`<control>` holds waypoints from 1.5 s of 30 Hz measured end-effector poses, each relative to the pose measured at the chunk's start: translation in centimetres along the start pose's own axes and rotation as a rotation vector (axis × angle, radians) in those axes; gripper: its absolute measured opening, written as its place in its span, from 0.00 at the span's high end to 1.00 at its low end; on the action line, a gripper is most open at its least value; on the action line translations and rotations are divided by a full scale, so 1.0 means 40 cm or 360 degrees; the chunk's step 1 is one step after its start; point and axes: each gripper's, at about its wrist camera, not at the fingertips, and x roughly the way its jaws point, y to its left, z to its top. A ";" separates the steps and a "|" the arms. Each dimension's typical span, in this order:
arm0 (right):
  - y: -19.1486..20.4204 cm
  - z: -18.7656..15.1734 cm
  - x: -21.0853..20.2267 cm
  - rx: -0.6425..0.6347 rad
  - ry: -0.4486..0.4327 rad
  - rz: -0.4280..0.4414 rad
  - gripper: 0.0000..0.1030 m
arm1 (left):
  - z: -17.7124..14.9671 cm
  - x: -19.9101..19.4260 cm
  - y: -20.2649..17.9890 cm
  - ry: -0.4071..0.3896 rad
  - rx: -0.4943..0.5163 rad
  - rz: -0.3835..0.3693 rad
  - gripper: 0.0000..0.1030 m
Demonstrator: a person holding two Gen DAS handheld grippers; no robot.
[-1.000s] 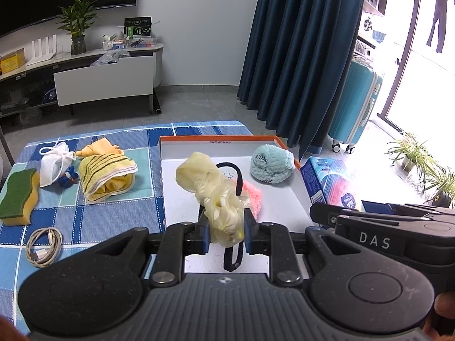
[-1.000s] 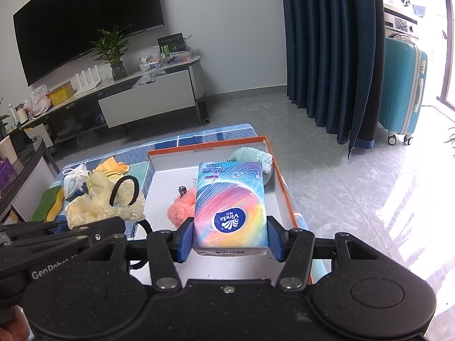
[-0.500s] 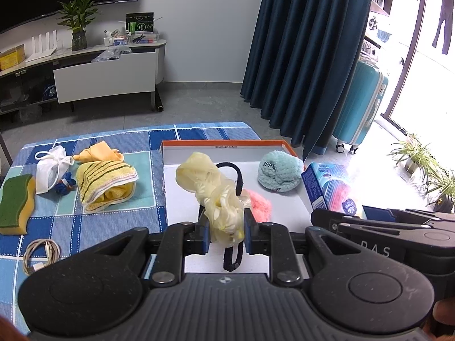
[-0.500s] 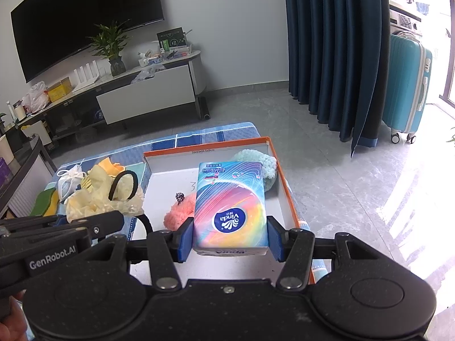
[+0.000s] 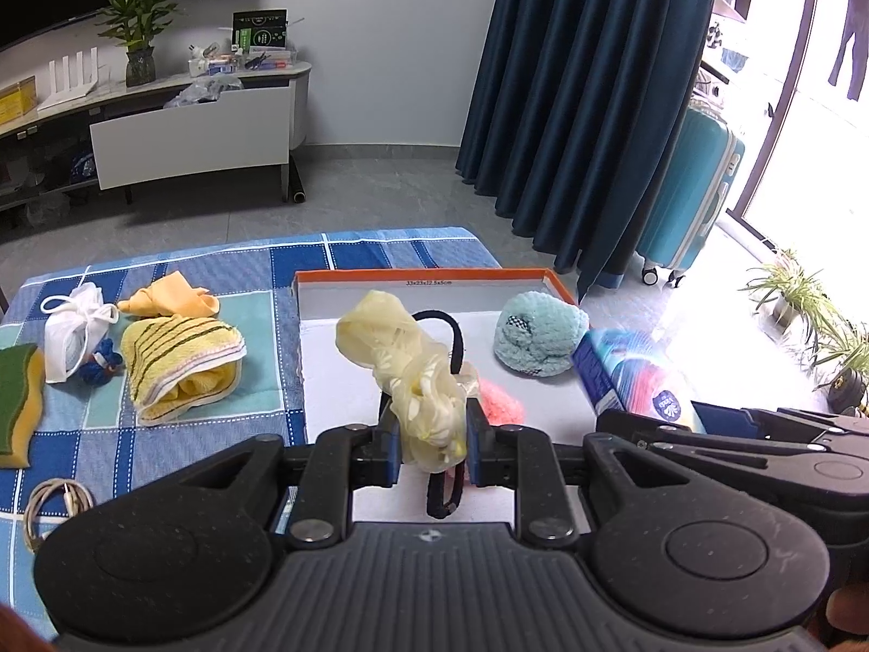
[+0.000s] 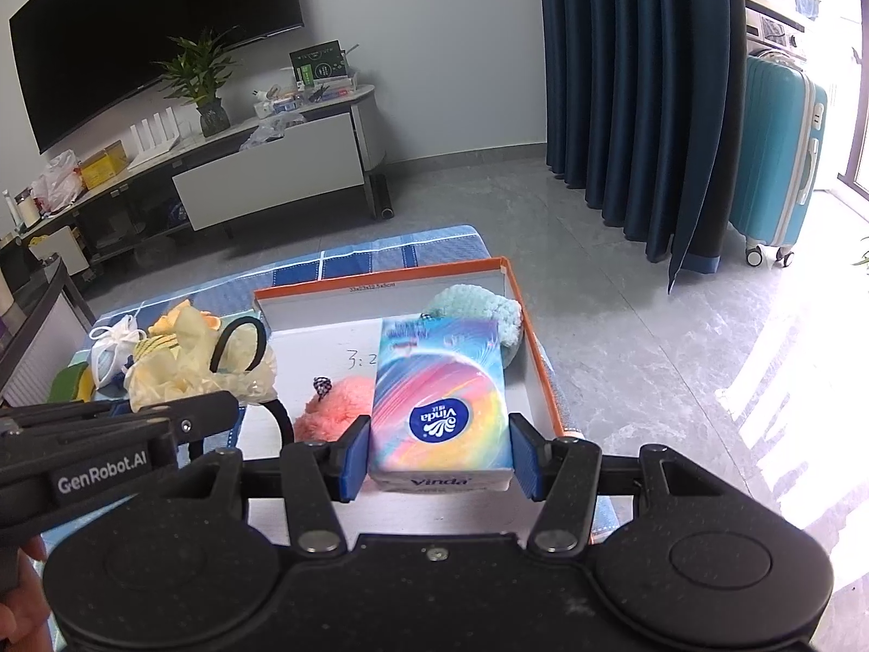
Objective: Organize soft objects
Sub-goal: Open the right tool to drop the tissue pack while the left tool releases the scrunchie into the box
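Both loads carried nearer the box [image 5: 429, 275], frame centre: left gripper [image 5: 433, 432] clamps scrunchie [image 5: 418, 380], right gripper [image 6: 440, 453] clamps tissue pack [image 6: 441, 396]; release pending.

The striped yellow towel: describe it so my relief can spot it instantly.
On the blue checked tablecloth, look left of the orange-rimmed box. The rolled towel lies there, between a white drawstring pouch and the box. Only it has dark stripes; the yellow cloth behind is plain.
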 end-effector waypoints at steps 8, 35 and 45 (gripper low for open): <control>-0.005 0.011 0.033 0.0000 0.0024 -0.0007 0.38 | 0.027 0.034 -0.006 0.0020 0.0023 -0.0012 0.77; -0.069 0.018 0.032 0.0070 -0.0060 -0.0045 0.29 | 0.109 0.145 -0.042 0.0028 0.0089 -0.0155 0.69; -0.054 0.019 -0.011 0.0064 -0.0111 -0.0027 0.29 | 0.101 0.075 0.000 -0.0027 -0.0024 -0.0127 0.28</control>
